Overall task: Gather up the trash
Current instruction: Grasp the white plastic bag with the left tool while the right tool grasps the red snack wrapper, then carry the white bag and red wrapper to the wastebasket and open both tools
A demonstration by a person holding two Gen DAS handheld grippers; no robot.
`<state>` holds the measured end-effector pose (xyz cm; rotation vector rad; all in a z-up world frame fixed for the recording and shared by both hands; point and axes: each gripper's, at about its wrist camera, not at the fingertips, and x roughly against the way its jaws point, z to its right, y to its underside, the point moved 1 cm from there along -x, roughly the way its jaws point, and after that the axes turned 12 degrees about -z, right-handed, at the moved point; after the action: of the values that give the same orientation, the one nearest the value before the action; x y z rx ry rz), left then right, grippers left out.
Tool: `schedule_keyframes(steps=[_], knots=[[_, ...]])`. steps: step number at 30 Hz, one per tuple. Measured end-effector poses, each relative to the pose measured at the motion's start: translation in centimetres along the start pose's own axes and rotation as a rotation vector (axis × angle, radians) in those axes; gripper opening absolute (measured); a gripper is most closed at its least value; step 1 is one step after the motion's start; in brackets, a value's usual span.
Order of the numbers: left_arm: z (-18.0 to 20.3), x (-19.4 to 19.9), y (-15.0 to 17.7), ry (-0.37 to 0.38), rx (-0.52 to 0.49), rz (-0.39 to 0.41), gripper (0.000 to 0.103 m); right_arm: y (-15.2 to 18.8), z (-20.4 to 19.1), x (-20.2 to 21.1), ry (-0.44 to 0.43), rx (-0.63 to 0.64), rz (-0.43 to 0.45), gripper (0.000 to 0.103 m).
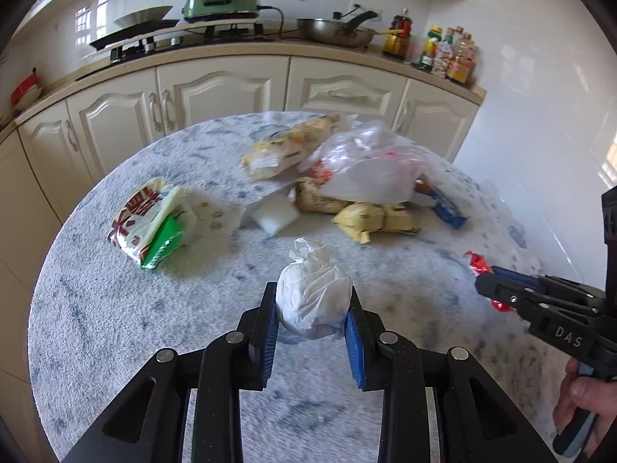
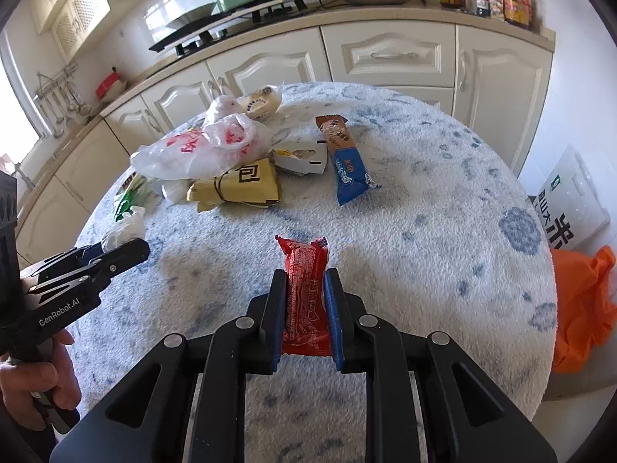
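Kitchen w/ cream cabinets behind; round tabletop (image 2: pixel 443 177) under a blue-speckled fleecy cover carries the litter. Left tool (image 1: pixel 311 320) is closed onto a knotted white tissue wad (image 1: pixel 314 297), pads pressing both sides. Right tool (image 2: pixel 305 308) is clamped on a red snack wrapper (image 2: pixel 306 293), gripped approx mid-length, top end sticking out past the tips. Both pieces seem held just above the cover, tho contact is hard to tell.

Step in hand, prob: carry both to a bin. Keep squeeze steady; the wad is soft, so no extra force needed, and the wrapper is slick, so don't slacken. Orange bag (image 2: pixel 582 301) sits off the tabletop's right edge, poss the drop spot, not certain.

Room: near half of tabletop is open, tools well apart. Far side is crowded: plastic bag (image 2: pixel 193 154), yellow packet (image 2: pixel 239 185), blue bar wrapper (image 2: pixel 347 166). Lift before swinging right so nothing drags over the rim.
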<state>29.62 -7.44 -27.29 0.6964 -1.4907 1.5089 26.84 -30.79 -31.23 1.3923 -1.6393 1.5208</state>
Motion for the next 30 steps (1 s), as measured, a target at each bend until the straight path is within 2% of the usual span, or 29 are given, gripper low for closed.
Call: schedule_keyframes(steps=[6,12,23,30], knots=[[1.2,1.1,1.2,0.007,-0.030,0.017,0.027,0.8,-0.4,0.3,-0.005,0.007,-0.006,0.019],[2.1,3.2,1.9,0.007,-0.042,0.052,0.027,0.8,-0.6,2.0,0.003,0.012,0.028,0.019],[4.1,10.2,0.7,0.017,-0.087,0.200,0.027,-0.5,-2.2,9.9,0.014,0.065,0.191,0.019],[7.7,14.1,0.3,0.064,-0.165,0.282,0.027,-0.1,-0.3,14.8,0.050,0.034,0.283,0.019]])
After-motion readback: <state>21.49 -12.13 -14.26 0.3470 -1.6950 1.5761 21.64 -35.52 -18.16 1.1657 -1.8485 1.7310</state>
